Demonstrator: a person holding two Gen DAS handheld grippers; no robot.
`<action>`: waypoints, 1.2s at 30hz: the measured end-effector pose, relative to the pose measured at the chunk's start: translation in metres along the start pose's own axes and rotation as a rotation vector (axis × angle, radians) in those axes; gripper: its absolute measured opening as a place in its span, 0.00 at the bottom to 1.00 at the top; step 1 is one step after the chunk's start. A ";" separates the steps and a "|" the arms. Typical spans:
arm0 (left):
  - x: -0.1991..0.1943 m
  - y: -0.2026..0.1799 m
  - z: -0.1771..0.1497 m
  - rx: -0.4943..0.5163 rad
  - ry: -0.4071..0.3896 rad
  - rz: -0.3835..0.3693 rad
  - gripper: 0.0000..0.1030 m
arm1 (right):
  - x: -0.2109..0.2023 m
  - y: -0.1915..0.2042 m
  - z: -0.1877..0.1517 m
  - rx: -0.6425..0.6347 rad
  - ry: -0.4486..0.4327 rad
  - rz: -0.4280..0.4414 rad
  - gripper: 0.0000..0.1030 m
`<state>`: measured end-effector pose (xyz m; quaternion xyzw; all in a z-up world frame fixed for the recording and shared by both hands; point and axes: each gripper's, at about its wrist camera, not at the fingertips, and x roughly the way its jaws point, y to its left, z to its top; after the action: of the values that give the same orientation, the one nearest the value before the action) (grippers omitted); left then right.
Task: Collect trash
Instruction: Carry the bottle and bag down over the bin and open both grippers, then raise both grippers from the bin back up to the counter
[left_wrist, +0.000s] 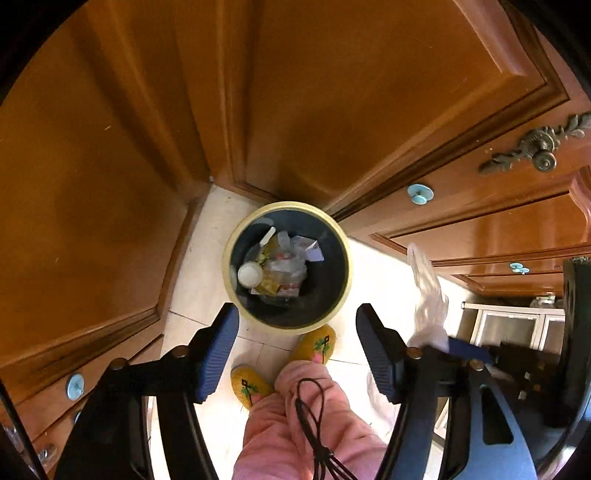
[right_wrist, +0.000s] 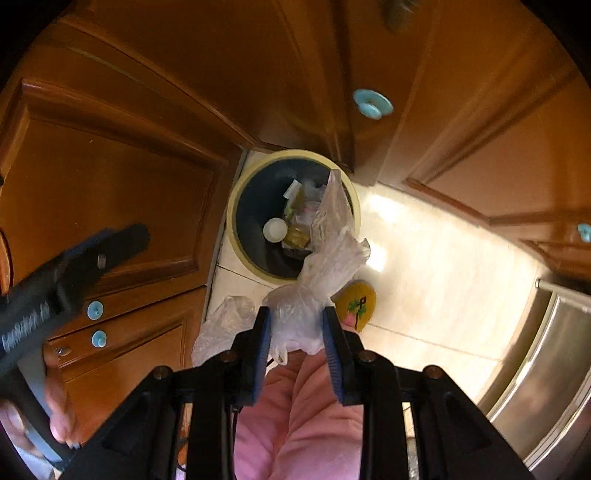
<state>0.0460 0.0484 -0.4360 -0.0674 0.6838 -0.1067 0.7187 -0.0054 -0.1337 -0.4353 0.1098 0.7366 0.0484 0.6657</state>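
A crumpled, clear plastic bag (right_wrist: 325, 251) is pinched between the closed fingers of the right gripper (right_wrist: 297, 332). Its long axis runs away from the fingers, its tip pointing over the yellow-rimmed trash bin (right_wrist: 236, 206) on the floor. The left gripper (left_wrist: 297, 328) hangs open and empty above the bin.

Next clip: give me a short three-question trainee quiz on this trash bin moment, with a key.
1. True or false: the left gripper holds something.
2. What does the right gripper grip? A) clear plastic bag B) paper cup C) slipper
3. Fill in: the trash bin stands on the floor against wooden ____.

Key: 1 false, its jaws stand open with nothing between them; 2 A; 3 cabinets.
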 end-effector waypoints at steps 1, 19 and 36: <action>-0.002 0.005 0.000 -0.003 0.001 0.004 0.63 | 0.000 0.004 0.005 -0.007 -0.002 0.000 0.27; -0.050 0.048 -0.027 -0.097 -0.080 0.100 0.75 | -0.023 0.026 0.014 0.010 -0.060 0.024 0.53; -0.130 0.019 -0.022 0.012 -0.171 0.088 0.75 | -0.084 0.035 -0.023 0.090 -0.093 0.039 0.53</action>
<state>0.0200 0.0998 -0.3156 -0.0419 0.6215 -0.0727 0.7789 -0.0175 -0.1168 -0.3431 0.1562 0.7039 0.0231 0.6925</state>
